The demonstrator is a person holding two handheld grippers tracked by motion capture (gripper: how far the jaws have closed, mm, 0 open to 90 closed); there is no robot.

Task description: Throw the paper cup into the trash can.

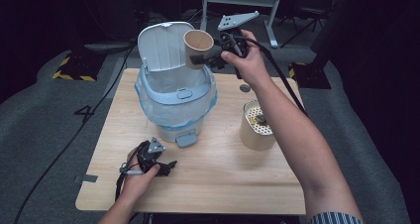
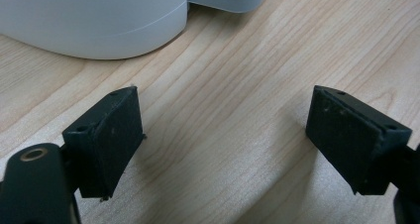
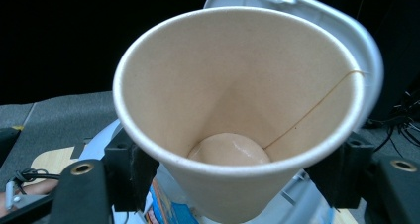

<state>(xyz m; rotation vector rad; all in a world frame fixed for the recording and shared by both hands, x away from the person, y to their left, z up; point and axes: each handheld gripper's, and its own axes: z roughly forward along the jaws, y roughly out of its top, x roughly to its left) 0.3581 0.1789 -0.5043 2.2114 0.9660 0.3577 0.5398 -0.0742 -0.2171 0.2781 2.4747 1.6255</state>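
Paper cup held above open bin.

The right tool (image 1: 204,60) was clamped on the paper cup (image 1: 198,47), held just above the bin (image 1: 174,101), beside its raised lid (image 1: 161,45). The left tool (image 1: 168,167) rested on the table (image 1: 233,177) near the bin's base, its jaws apart and empty.

Off to the right on the wooden surface (image 1: 218,179) stands a tan canister (image 1: 256,132), perforated top, upright — a small grey disc (image 1: 244,88) lies flat just behind it, apart.
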